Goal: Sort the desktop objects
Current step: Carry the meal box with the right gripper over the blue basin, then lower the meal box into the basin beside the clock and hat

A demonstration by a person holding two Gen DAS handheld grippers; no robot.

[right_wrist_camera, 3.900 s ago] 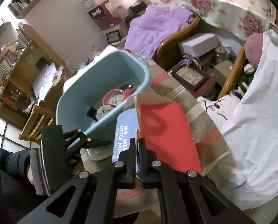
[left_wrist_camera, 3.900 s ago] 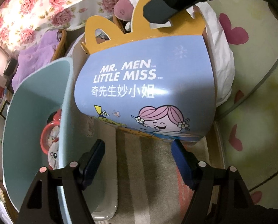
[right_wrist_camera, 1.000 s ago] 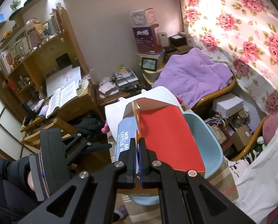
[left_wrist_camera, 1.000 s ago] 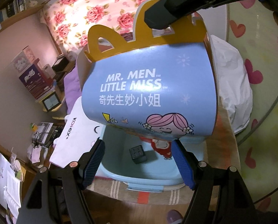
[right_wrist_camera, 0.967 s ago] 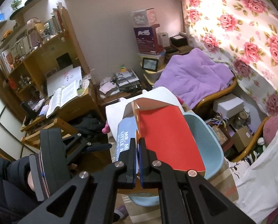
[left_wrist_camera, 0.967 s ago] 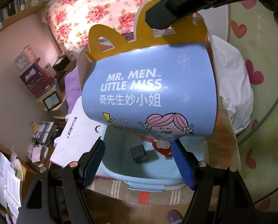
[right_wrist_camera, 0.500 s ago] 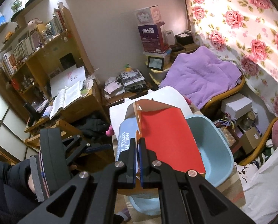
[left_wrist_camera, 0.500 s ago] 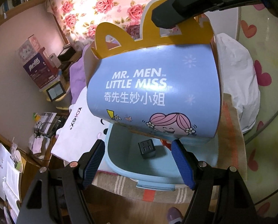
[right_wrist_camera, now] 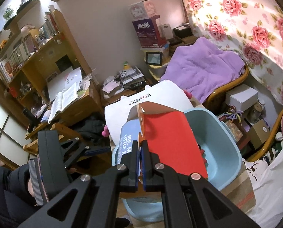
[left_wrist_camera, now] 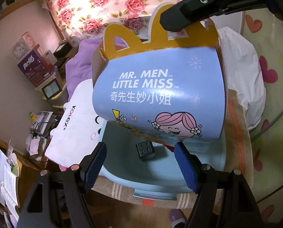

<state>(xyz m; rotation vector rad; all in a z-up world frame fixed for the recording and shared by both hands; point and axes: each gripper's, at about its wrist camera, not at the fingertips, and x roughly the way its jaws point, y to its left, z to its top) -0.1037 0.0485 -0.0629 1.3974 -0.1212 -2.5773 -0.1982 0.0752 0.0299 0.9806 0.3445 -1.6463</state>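
One cardboard meal box (left_wrist_camera: 160, 95) printed "MR. MEN LITTLE MISS", with one yellow cut-out handle, hangs just ahead of the gripper fingers. One light blue plastic basin (left_wrist_camera: 122, 169) sits below it, holding one black cube-shaped plug adapter (left_wrist_camera: 145, 151). One white Kotex bag (left_wrist_camera: 74, 125) stands left of the basin. Two hand-held grippers show: left gripper (left_wrist_camera: 140, 164), right gripper (right_wrist_camera: 139, 156).

A: Is the way down into the blue tub (left_wrist_camera: 213, 159) open?

B: Mostly. The paper meal box (left_wrist_camera: 160, 98) hangs over its far half, and a black cube (left_wrist_camera: 145, 150) sits on the bare floor of it.

A: And the sides?

B: A white Kotex bag (left_wrist_camera: 73, 131) leans against the left rim; white bedding (left_wrist_camera: 242, 83) crowds the far right.
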